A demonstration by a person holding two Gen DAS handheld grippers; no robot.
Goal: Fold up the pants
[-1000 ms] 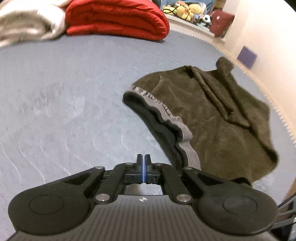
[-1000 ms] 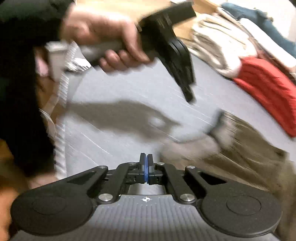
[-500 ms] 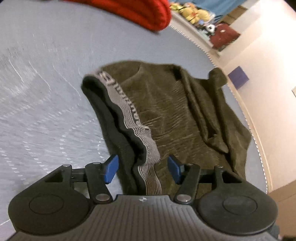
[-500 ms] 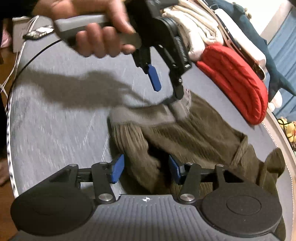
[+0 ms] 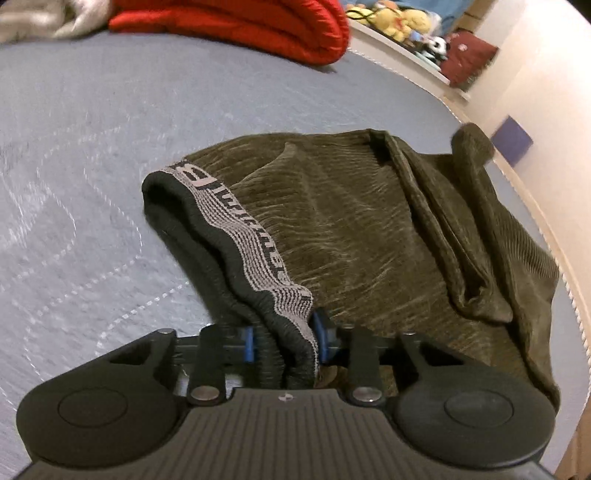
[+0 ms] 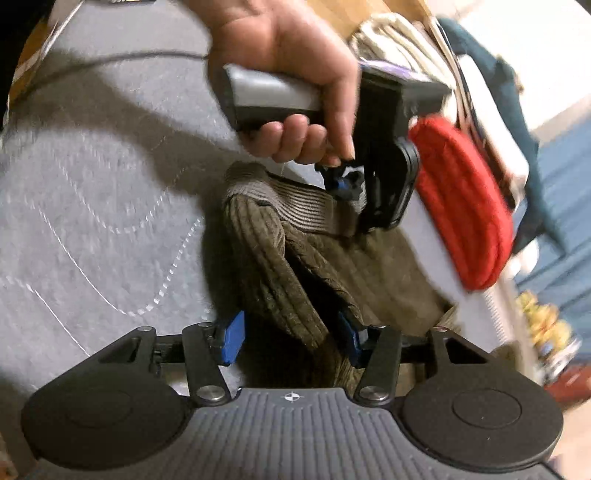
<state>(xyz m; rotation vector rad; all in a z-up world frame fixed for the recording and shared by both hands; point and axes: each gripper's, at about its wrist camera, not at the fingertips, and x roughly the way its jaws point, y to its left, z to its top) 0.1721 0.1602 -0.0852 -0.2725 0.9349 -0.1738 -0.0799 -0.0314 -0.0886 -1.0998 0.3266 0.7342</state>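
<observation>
Olive corduroy pants (image 5: 369, 229) lie crumpled on a grey-blue quilted bed (image 5: 74, 147). Their grey lettered waistband (image 5: 236, 229) runs toward my left gripper (image 5: 284, 341). That gripper's jaws are closing, and the waistband's near end fills the gap, with both blue pads against it. In the right wrist view a hand (image 6: 288, 74) holds that left gripper (image 6: 351, 188) at the waistband (image 6: 295, 206). My right gripper (image 6: 291, 339) stands open around a raised fold of the pants (image 6: 280, 280). The fold lies against the right pad, with a gap at the left pad.
A folded red quilt (image 5: 240, 26) and a pale blanket (image 5: 37, 22) lie at the bed's far side. More stacked textiles (image 6: 406, 40) sit beyond them. Plush toys (image 5: 391, 18) line a shelf. The bed's edge (image 5: 535, 206) runs close along the pants' right side.
Both grippers were shut a second ago and have since spread their jaws. The left one came down over the waistband's end and narrowed onto it. The right one sank and rolled over the fold.
</observation>
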